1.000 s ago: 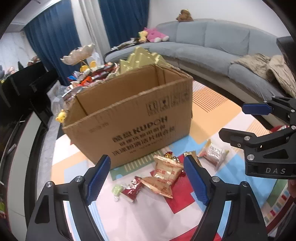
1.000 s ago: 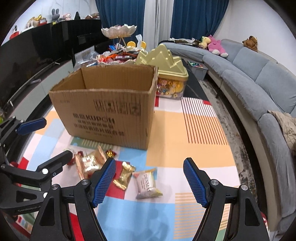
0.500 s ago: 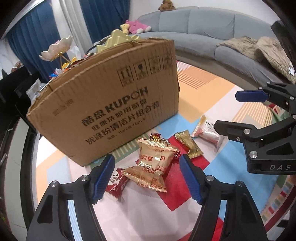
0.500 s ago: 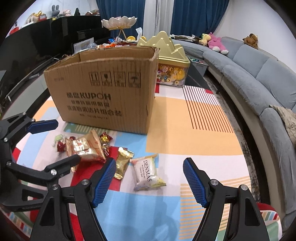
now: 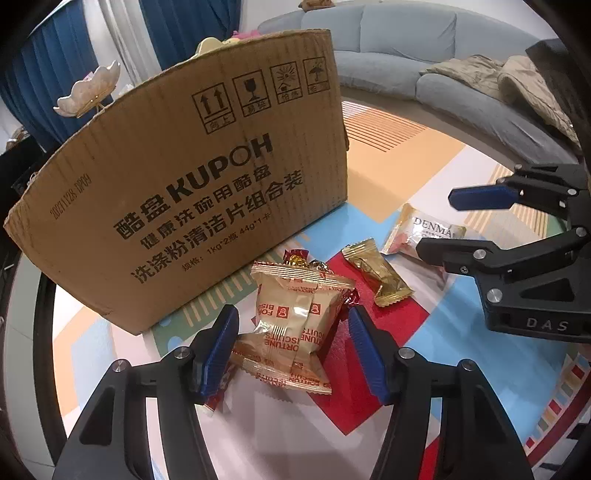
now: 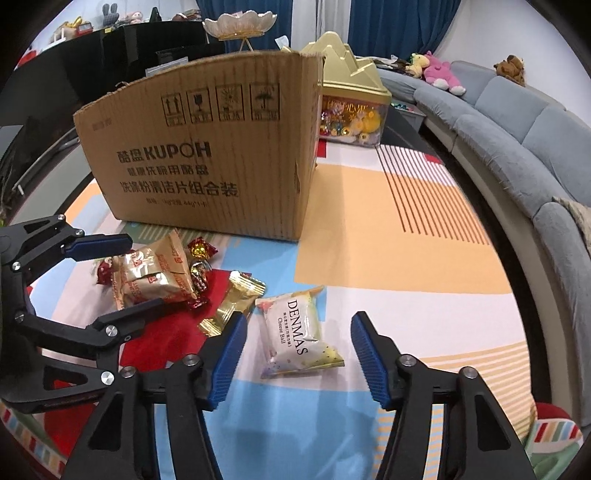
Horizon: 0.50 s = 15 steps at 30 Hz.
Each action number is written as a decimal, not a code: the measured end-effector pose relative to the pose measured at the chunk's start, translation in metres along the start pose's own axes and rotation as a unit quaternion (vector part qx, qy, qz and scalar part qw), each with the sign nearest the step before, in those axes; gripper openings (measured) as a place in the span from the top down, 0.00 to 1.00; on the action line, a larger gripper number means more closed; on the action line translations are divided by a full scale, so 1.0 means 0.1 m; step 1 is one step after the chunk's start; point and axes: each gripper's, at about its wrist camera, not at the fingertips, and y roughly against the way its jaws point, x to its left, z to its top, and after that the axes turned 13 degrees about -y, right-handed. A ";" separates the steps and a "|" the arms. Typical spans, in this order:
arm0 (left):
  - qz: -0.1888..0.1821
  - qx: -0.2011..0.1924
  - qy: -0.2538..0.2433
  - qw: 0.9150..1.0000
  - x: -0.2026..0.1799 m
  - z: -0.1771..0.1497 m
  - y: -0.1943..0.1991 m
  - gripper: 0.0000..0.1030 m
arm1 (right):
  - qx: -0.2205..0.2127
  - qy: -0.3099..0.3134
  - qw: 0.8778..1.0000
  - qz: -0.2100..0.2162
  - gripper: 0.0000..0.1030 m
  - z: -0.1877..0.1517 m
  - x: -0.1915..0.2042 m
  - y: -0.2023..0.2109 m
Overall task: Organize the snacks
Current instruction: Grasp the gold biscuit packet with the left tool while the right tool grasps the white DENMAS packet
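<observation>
A brown KUPOH cardboard box (image 5: 192, 192) stands on the colourful mat; it also shows in the right wrist view (image 6: 207, 155). Before it lie snacks. My left gripper (image 5: 291, 347) is open, its fingers either side of a gold Fortune biscuit pack (image 5: 295, 325), not closed on it. My right gripper (image 6: 295, 350) is open around a white DENMAS Cheese Ball pack (image 6: 299, 336). A gold wrapped snack (image 6: 232, 302) and red foil candies (image 6: 201, 251) lie between them.
A gold-lidded tub of sweets (image 6: 351, 110) stands behind the box. A grey sofa (image 6: 517, 122) curves along the right. A shell-shaped dish (image 6: 240, 26) and a black cabinet (image 6: 110, 55) stand behind. The mat (image 6: 388, 229) stretches to the right of the box.
Both grippers have come down and forward toward the mat. The left now brackets the biscuit pack, the right brackets the DENMAS pack. Both stay open.
</observation>
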 end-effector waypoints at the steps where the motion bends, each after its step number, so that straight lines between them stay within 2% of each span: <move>1: -0.002 0.000 0.001 1.000 0.00 0.00 -0.01 0.42 | 0.003 -0.001 1.000 0.002 0.47 0.00 0.00 -0.03; 5: -0.003 0.002 0.002 1.000 0.01 -0.01 -0.04 0.46 | 0.016 -0.004 1.000 0.007 0.56 -0.01 -0.01 -0.11; 7: -0.004 0.004 0.001 1.000 0.00 -0.01 -0.06 0.52 | 0.022 -0.006 1.000 0.011 0.64 -0.02 -0.03 -0.14; 15: -0.003 0.004 0.018 1.000 0.00 -0.03 -0.01 0.61 | 0.016 -0.010 1.000 0.023 0.67 -0.03 -0.04 -0.08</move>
